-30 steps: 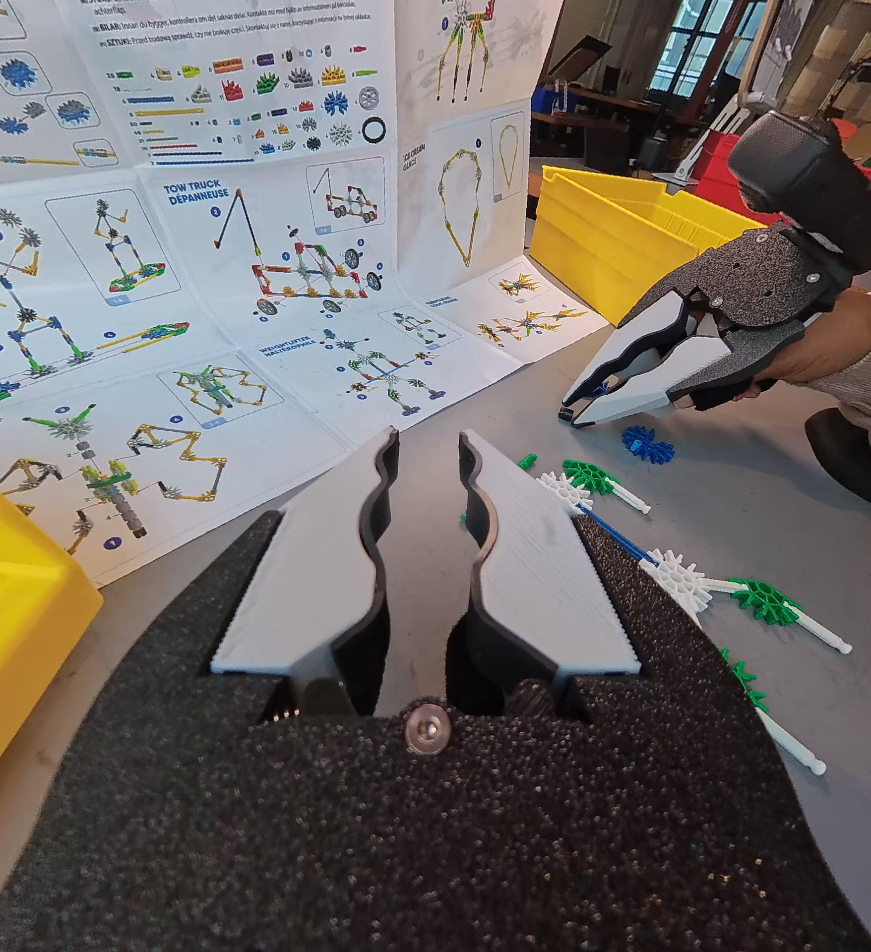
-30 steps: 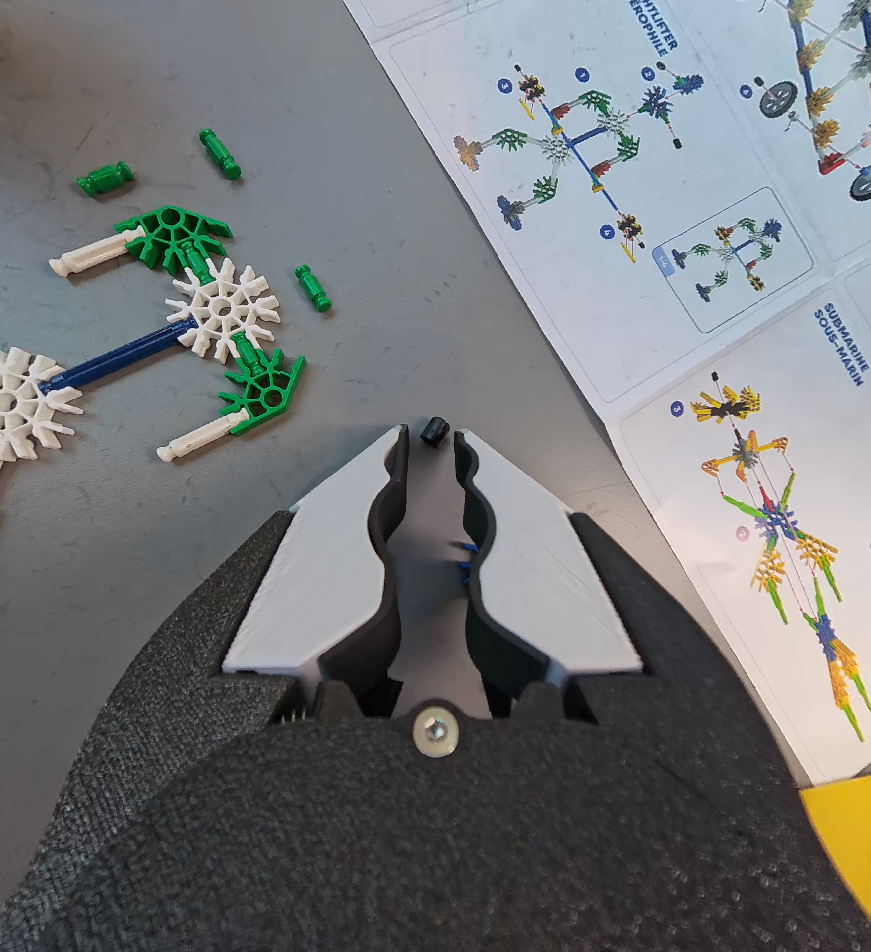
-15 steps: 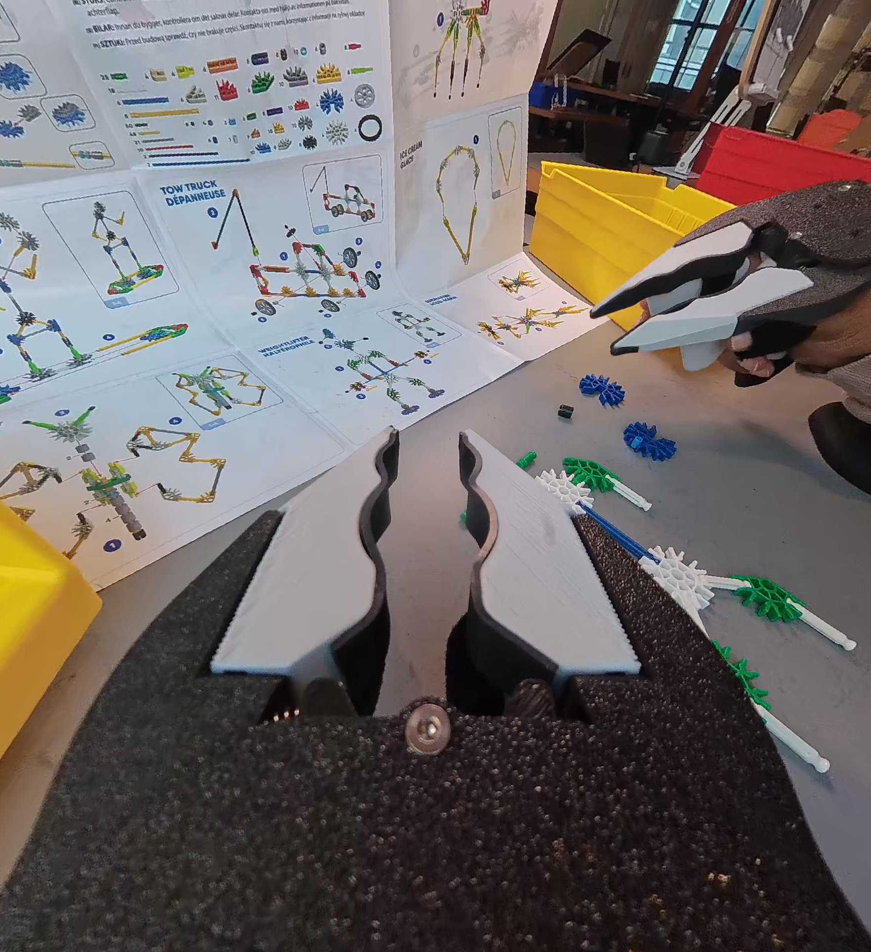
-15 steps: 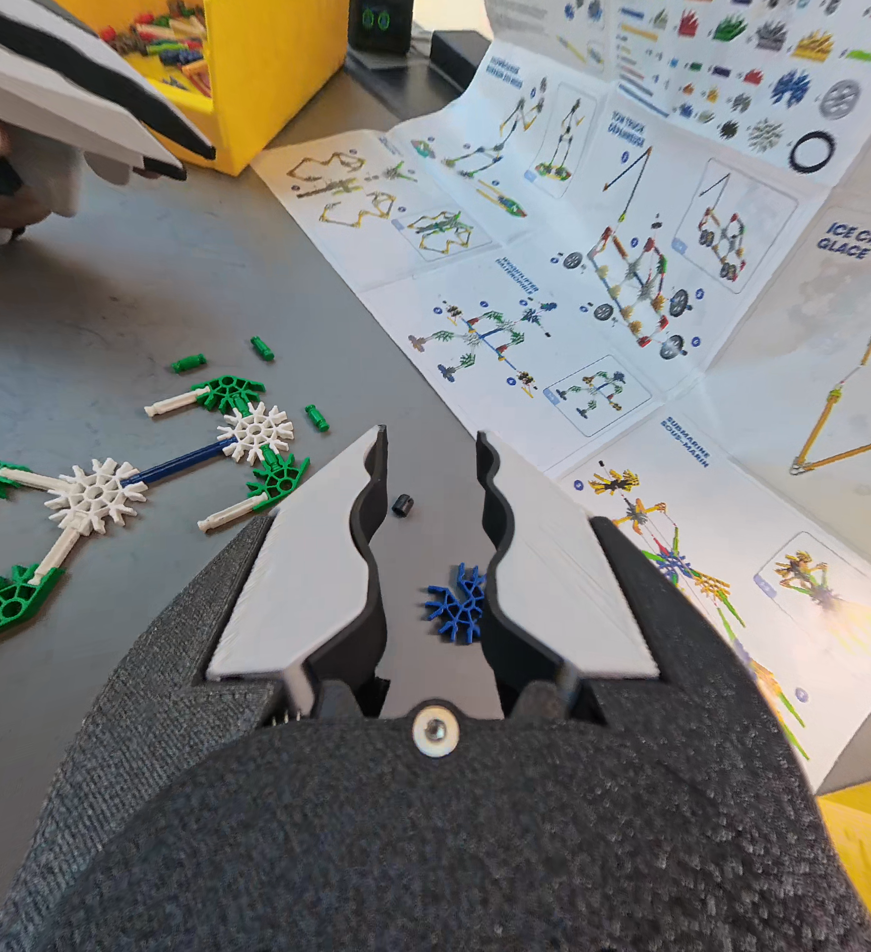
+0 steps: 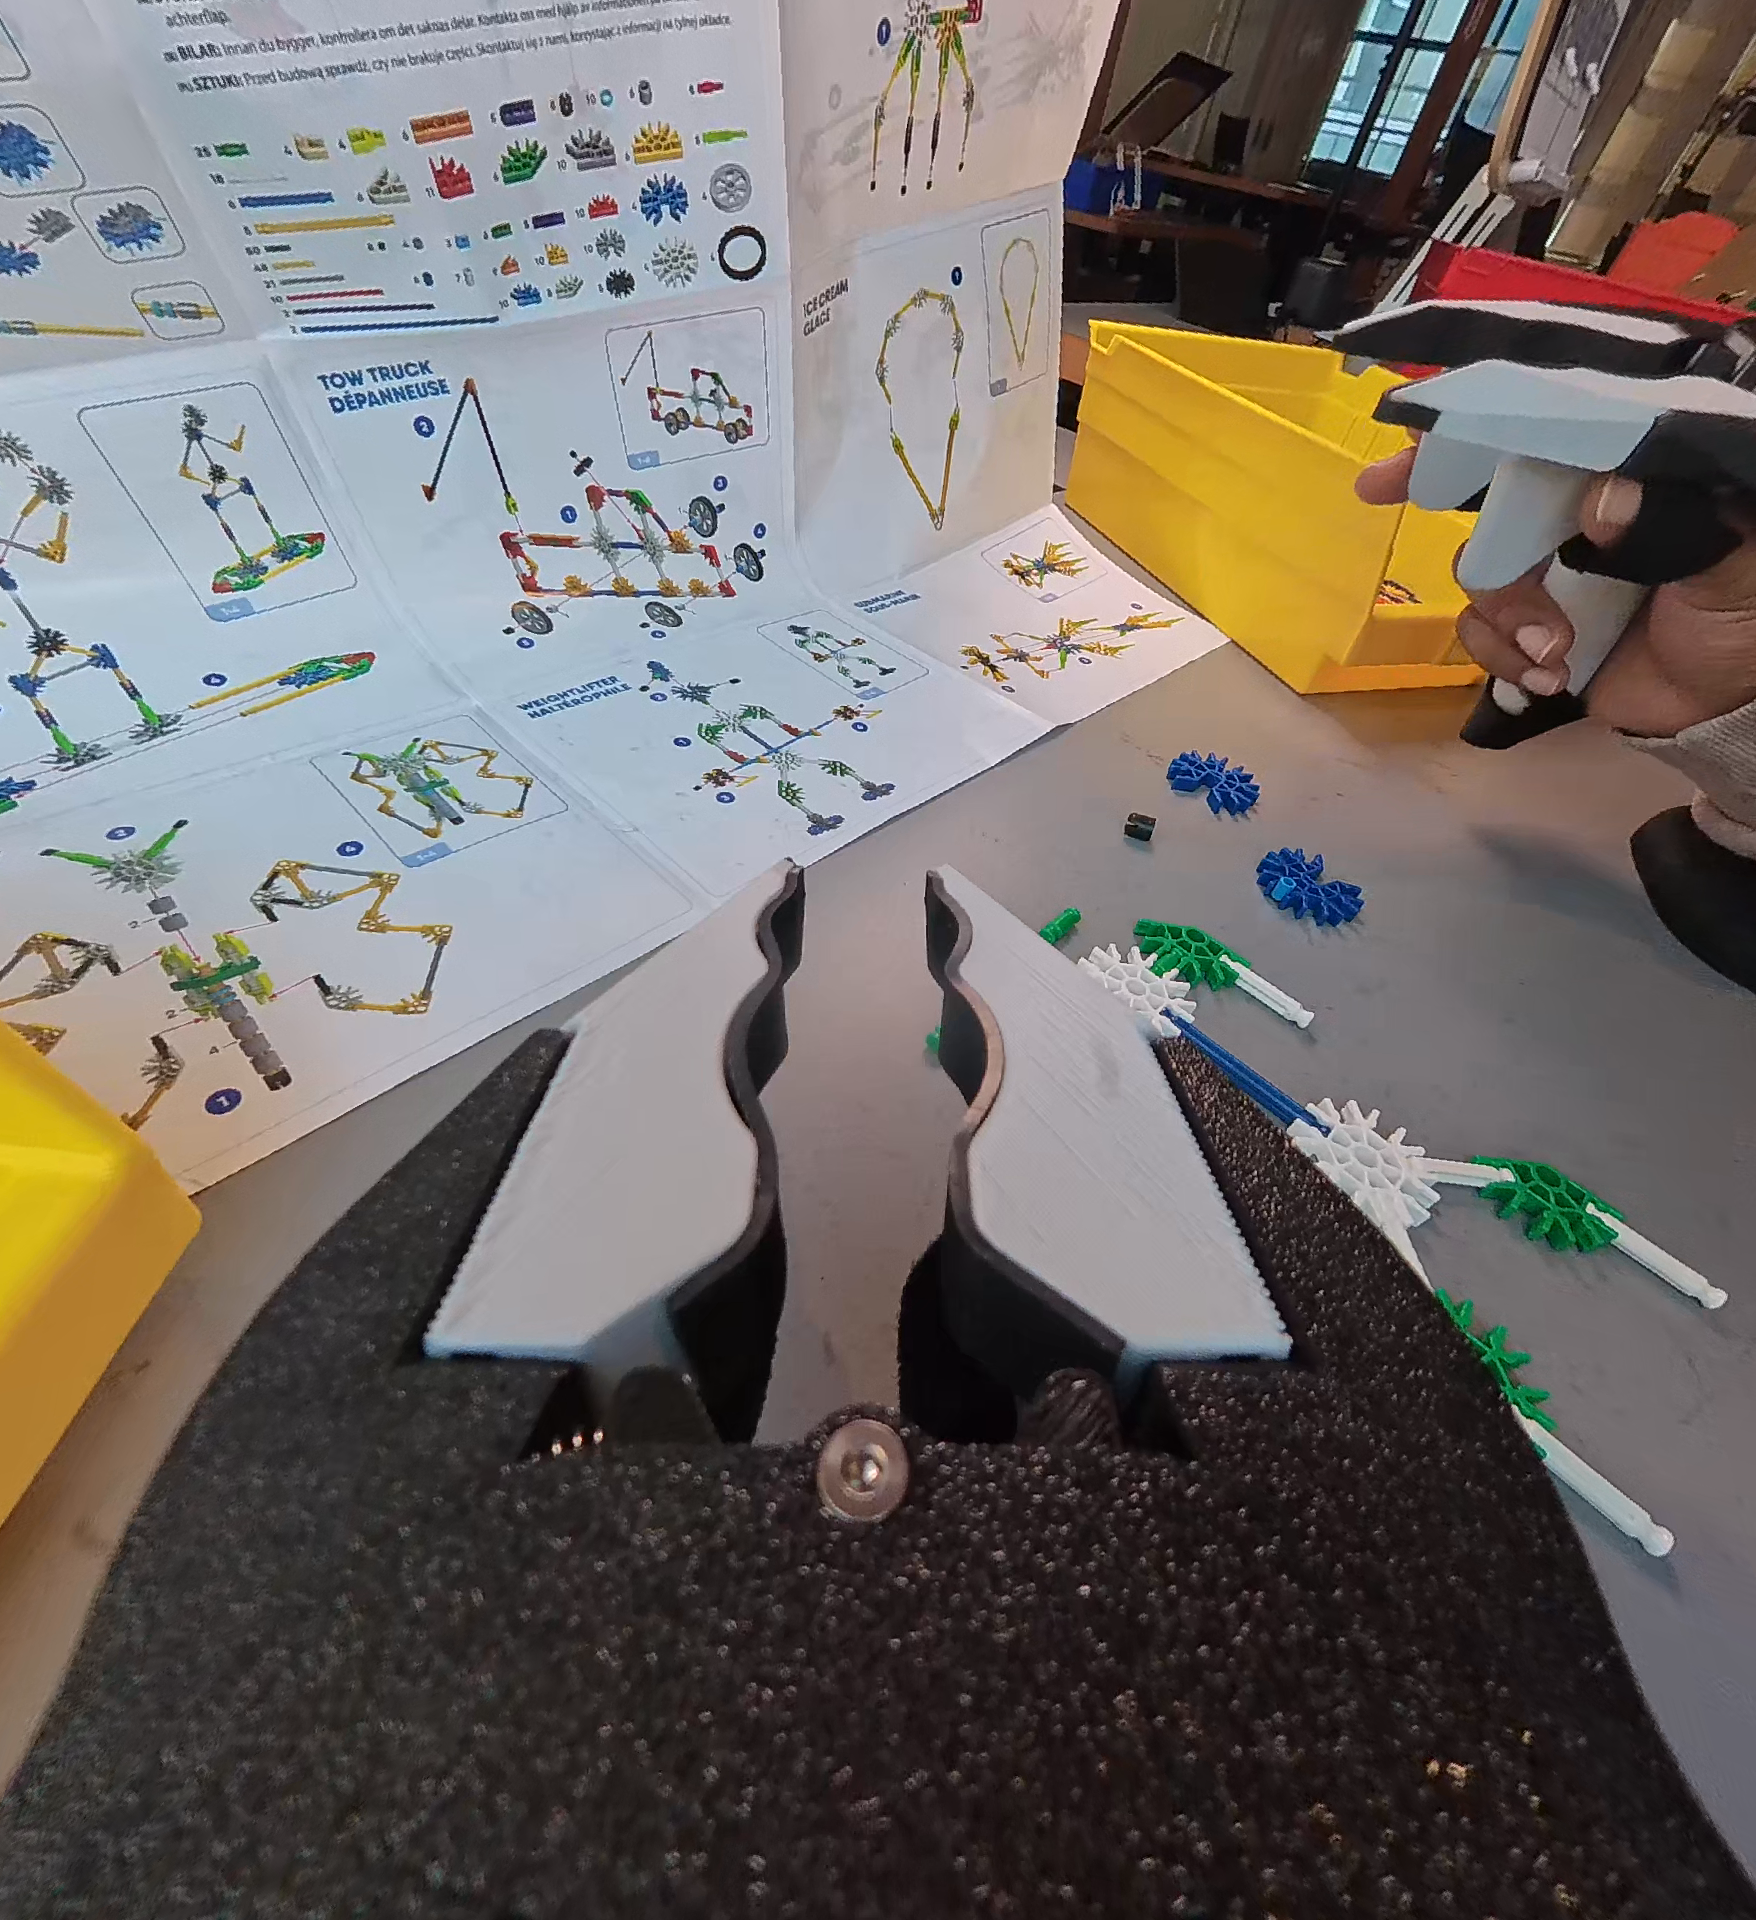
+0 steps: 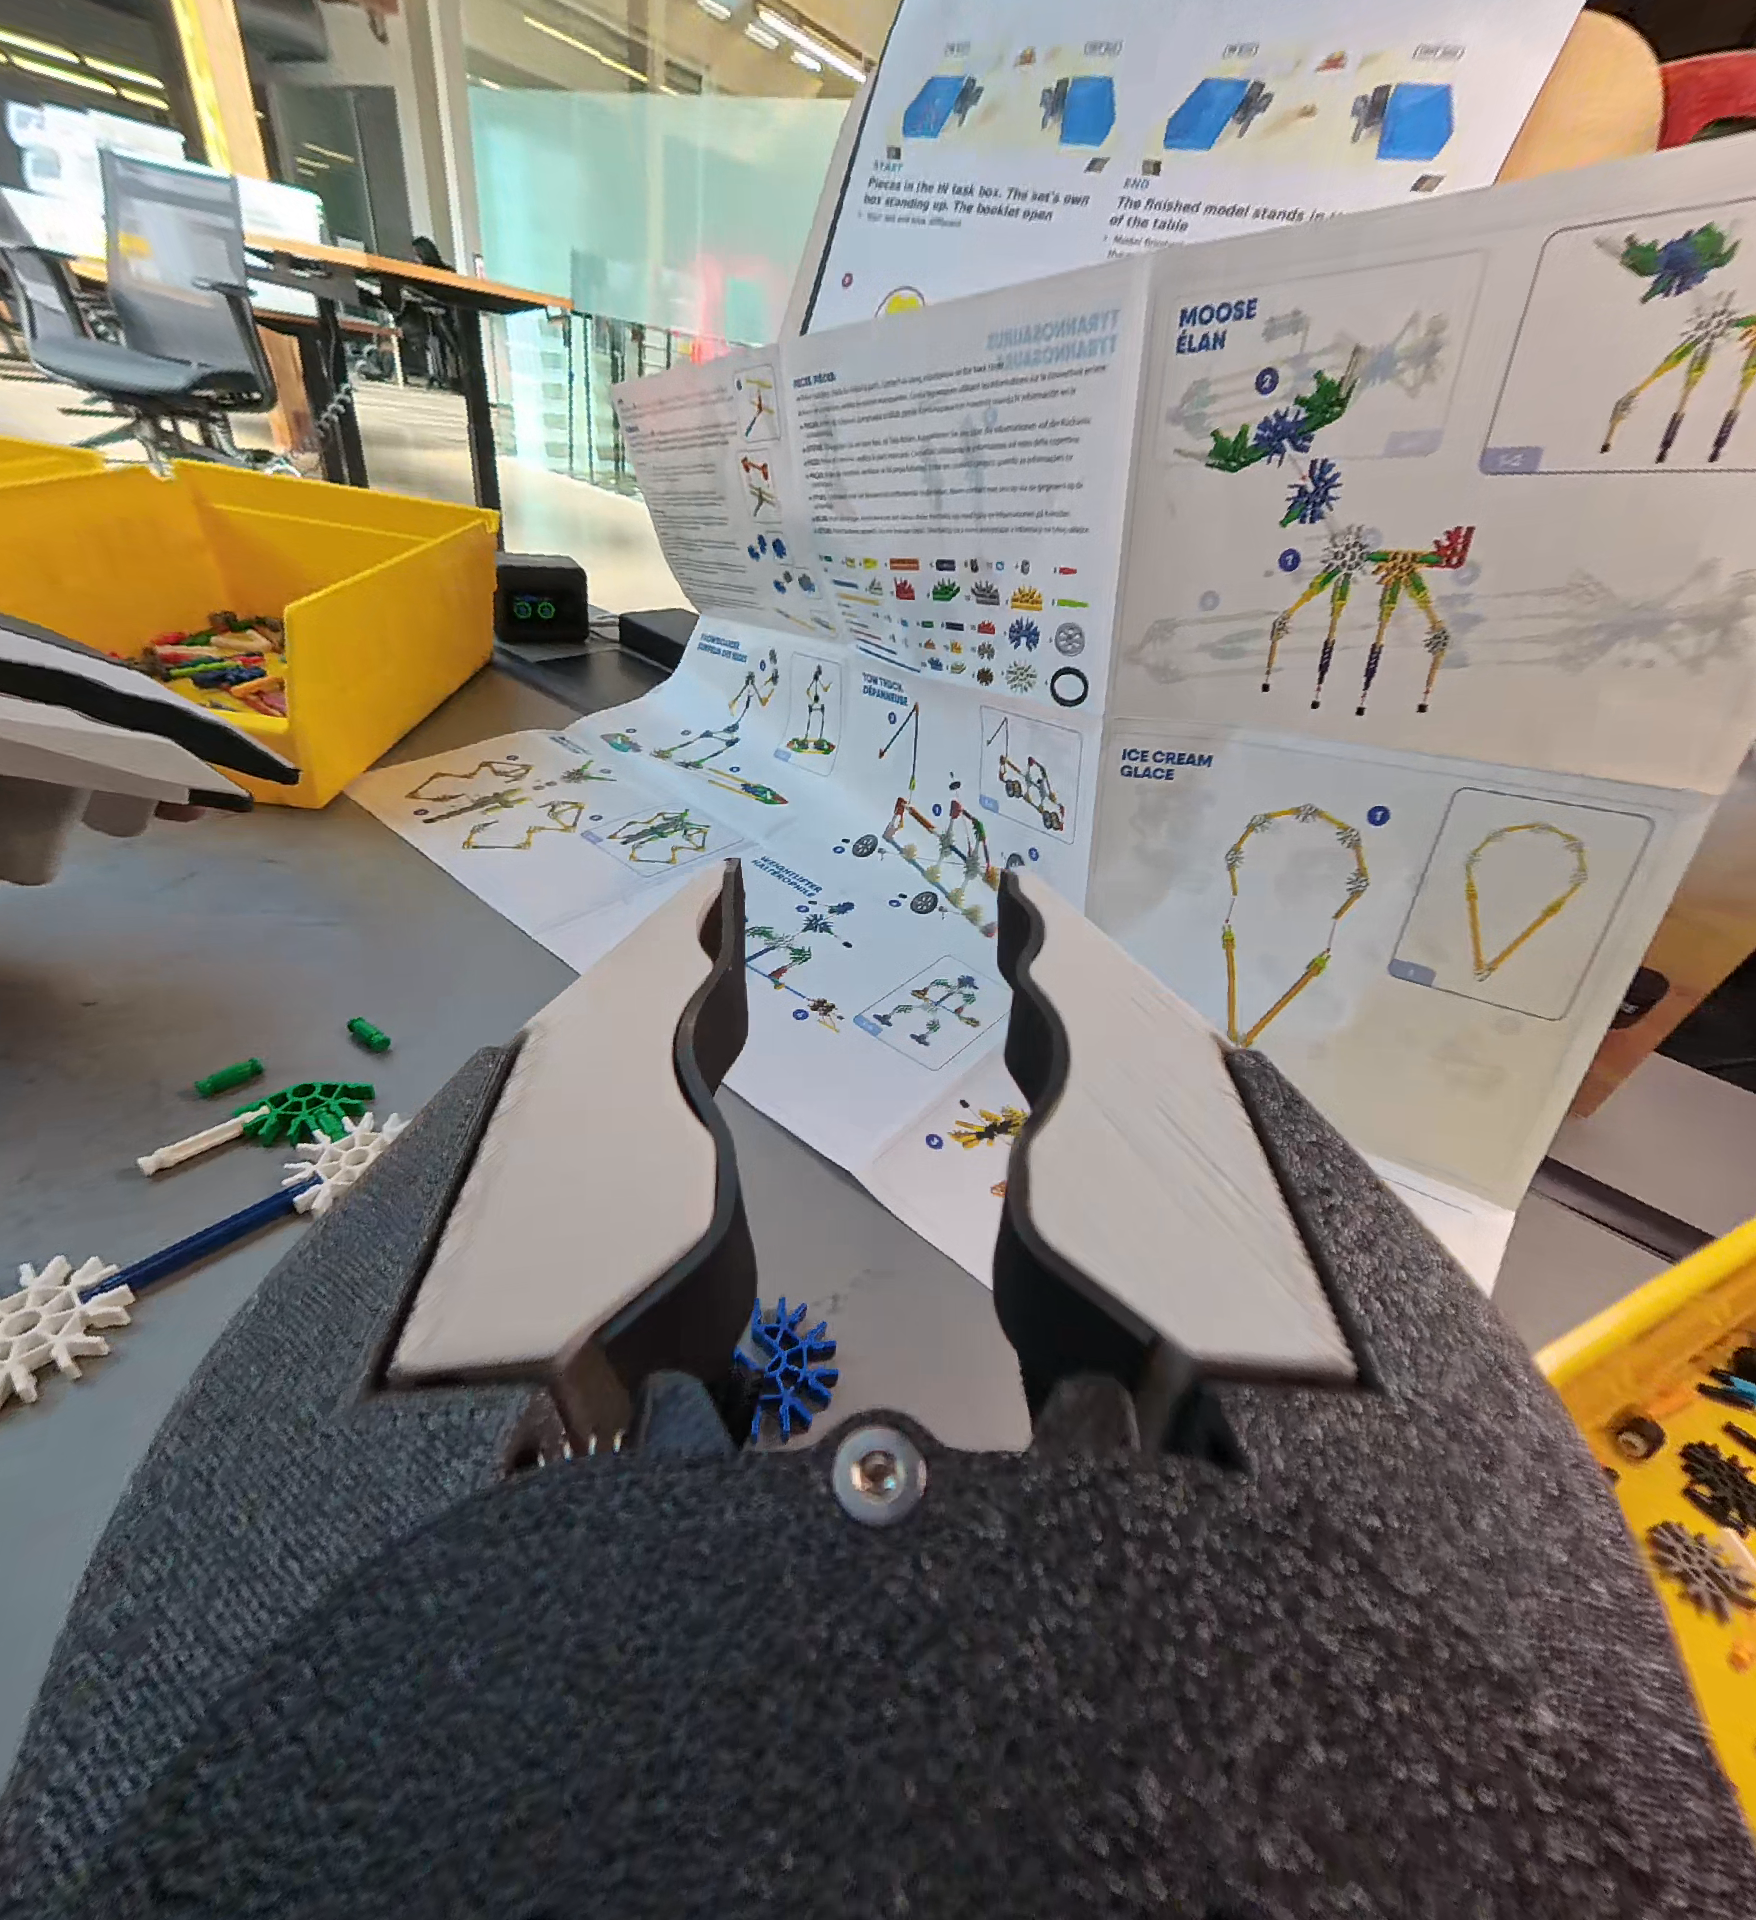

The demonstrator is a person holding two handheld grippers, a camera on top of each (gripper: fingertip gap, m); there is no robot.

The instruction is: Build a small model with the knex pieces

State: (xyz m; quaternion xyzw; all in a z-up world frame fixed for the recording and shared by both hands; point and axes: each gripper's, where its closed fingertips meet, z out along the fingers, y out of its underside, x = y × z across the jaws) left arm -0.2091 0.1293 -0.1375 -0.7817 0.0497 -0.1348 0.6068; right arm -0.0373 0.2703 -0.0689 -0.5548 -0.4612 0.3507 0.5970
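**Grey table, two grippers, lots of little building bits**

Grey table [image 5: 1476, 1039] with a big fold-out instruction sheet [image 5: 541, 582] propped up along the back, filling the upper left of the left wrist view and most of the upper right in the right wrist view.

Left gripper [image 5: 863, 883] sits low in the middle of its frame, fingers parted with nothing between them, just bare table showing through the gap. Just right of it, lower right of frame, lies a half-built model [image 5: 1362, 1153]: white snowflake connectors joined by a blue rod, with green fan pieces and white rods sticking out. A loose green peg [image 5: 1059, 923] lies just beside its right fingertip.

Right gripper [image 5: 1362, 374] is up in the air at the upper right of the left view, held by a hand [image 5: 1684, 644], jaws spread and holding nothing. Below it on the table are two blue connectors [image 5: 1212, 779], near each other but apart, and a tiny black piece [image 5: 1140, 827] next to the farther one. In its own view one blue connector shows low down between its fingers, not gripped.

Yellow bin [image 5: 1258, 499] behind the right gripper, another yellow bin [image 6: 334, 613] with mixed parts at the left of the right wrist view, behind the left gripper's tips.
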